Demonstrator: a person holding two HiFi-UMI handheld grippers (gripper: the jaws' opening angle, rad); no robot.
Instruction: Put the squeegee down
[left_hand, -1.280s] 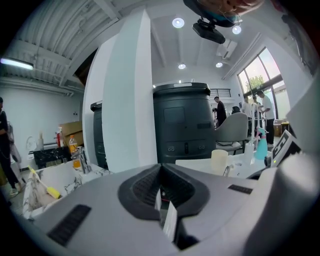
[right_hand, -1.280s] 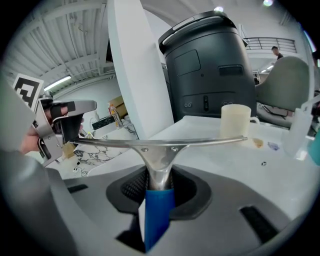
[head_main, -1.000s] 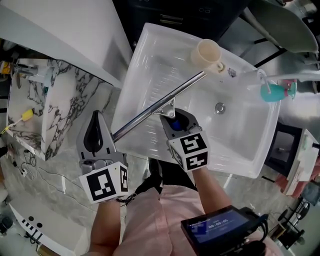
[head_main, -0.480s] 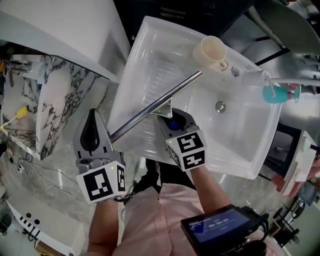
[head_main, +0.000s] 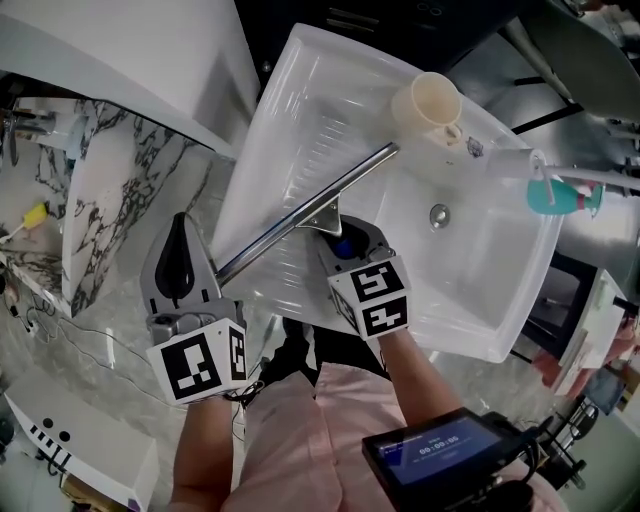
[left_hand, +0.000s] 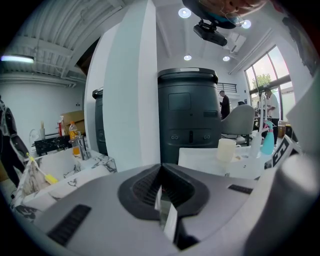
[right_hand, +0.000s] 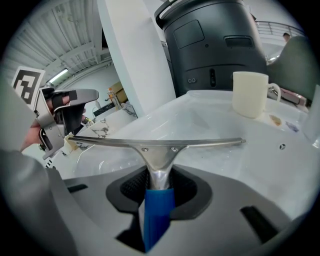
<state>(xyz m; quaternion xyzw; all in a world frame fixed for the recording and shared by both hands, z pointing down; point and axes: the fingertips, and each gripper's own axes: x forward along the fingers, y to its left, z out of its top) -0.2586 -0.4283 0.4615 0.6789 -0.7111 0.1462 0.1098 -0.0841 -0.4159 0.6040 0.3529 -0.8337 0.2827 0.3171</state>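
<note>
- Squeegee (head_main: 310, 210): blue handle pinched in the right hand-held gripper (head_main: 345, 237), metal blade slanting over the white basin (head_main: 500, 335), near the cream mug (head_main: 428, 105)
- Left hand-held gripper (head_main: 183, 228): jaws pressed together, empty, beside the basin's left edge

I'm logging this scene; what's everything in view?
Metal-bladed, blue-handled squeegee: one, silver and blue, above basin.
Cylindrical mug: one, cream, basin's far rim.
Plastic spray bottle: one, teal, basin's right edge.
Rectangular plastic sink basin: one, white, centre.
Marble counter: one, white with black veins, left.
Tall bin: one, dark grey, beyond basin.
Left gripper: one, grey, beside basin, shut, empty.
Right gripper: one, grey, shut on squeegee handle.
</note>
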